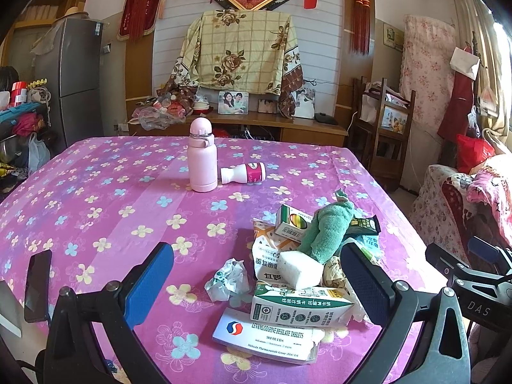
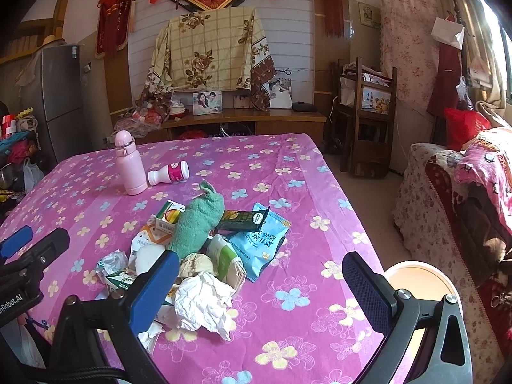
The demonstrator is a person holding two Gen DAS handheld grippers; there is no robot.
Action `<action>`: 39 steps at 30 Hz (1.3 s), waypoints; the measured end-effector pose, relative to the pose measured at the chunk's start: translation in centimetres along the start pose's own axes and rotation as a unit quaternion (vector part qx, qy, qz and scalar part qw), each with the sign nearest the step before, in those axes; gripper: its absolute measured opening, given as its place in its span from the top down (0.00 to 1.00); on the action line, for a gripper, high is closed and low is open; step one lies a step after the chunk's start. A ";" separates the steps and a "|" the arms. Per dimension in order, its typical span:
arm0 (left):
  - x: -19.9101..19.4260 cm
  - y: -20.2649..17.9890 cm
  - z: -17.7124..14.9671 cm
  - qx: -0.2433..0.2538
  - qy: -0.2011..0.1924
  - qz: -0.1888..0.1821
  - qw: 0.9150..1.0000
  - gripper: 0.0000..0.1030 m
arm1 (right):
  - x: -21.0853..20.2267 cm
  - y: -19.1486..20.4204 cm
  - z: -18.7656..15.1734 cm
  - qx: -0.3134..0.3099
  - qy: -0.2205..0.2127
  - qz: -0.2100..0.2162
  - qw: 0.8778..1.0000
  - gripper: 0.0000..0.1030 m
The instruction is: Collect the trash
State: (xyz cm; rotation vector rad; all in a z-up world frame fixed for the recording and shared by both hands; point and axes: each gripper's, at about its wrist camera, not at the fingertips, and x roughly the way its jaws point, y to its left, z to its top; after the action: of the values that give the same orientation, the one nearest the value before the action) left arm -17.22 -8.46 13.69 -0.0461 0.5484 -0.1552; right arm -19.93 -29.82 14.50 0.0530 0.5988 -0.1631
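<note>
Presently, the trash pile [image 2: 198, 252] sits near the table's [image 1: 96, 192] front right: cartons, wrappers, crumpled paper [image 2: 203, 304], with a green cloth [image 1: 326, 233] draped on top. Behind stand a pink flask [image 1: 202, 156] and a toppled bottle [image 1: 244, 172] (touching). Left gripper [image 1: 256, 284] and right gripper [image 2: 260, 291] both gape wide, holding nothing.

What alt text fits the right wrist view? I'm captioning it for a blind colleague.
Open right tongs hover over a pile of trash on a pink flowered tablecloth: crumpled white paper nearest, then a green cloth and a blue snack bag. Behind stand a pink flask and a small fallen bottle.
</note>
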 end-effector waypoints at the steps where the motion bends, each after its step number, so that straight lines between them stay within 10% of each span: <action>1: 0.0 0.0 0.0 0.000 0.000 0.000 1.000 0.00 | 0.0 0.0 0.0 -0.001 0.001 -0.001 1.000 0.00; 24: 1.0 1.0 -0.9 0.003 0.019 0.002 1.000 0.00 | 1.8 0.0 -0.7 -0.020 0.039 -0.001 0.999 0.00; 39: 3.0 4.1 -0.9 -0.004 0.057 -0.001 0.998 0.00 | 7.1 0.5 -3.2 0.003 0.160 0.111 0.981 0.00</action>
State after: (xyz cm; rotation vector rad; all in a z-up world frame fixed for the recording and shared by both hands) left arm -14.62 -4.86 11.01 -0.0452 0.6636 -0.1590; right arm -15.79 -29.98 7.86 0.1532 0.9086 0.0637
